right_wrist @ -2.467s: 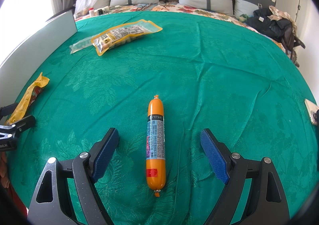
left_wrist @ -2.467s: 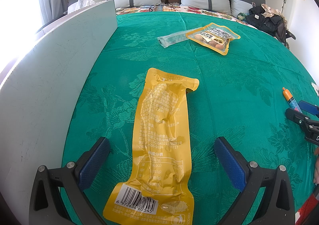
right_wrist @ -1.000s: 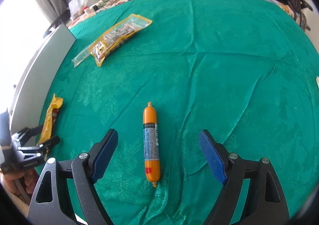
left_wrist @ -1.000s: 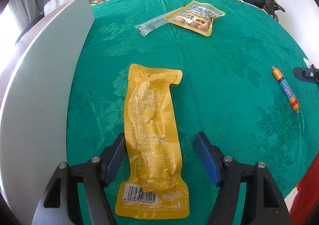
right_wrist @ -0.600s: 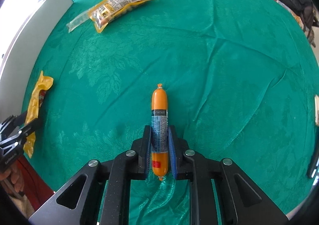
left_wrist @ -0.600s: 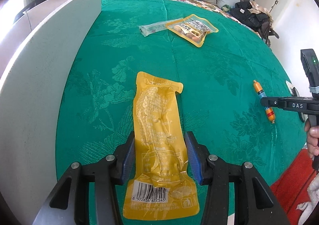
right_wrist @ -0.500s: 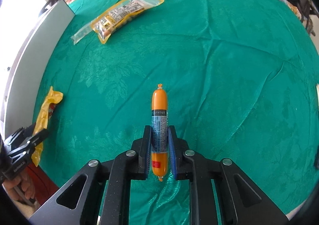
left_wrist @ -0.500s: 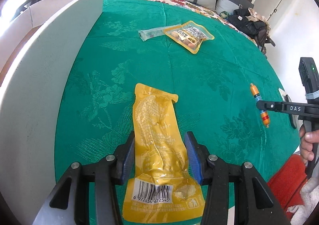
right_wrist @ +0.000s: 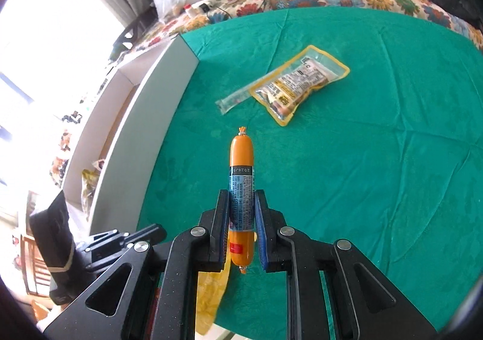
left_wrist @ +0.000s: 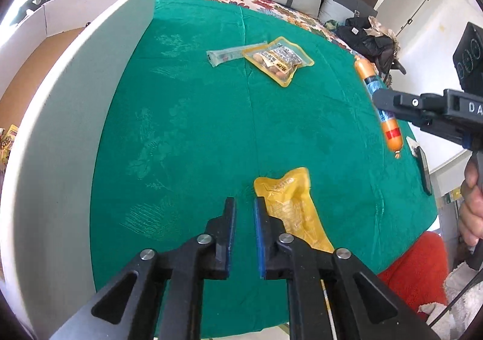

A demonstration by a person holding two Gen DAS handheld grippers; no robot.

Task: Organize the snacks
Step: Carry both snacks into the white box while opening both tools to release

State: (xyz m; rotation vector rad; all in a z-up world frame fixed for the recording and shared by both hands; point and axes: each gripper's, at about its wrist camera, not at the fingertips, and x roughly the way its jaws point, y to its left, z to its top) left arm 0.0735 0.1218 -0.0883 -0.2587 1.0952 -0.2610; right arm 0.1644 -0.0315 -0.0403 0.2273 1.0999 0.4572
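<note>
Two claws (left_wrist: 243, 216) (right_wrist: 241, 216) are seen. One orange sausage (right_wrist: 240, 171), two yellow packets (left_wrist: 279, 61) (left_wrist: 289, 204), one clear packet (left_wrist: 225, 55) and one white box (left_wrist: 75, 74) are counted.

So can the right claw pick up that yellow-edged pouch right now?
Probably not as things stand. The right claw is shut on the orange sausage, so it has no free grip. The green cloth leading to the pouch looks unobstructed.

left tongs (left_wrist: 243, 204): jaws just closing, nothing seen in narrow gap | right tongs (right_wrist: 241, 198): clamped on sausage (right_wrist: 241, 159)
</note>
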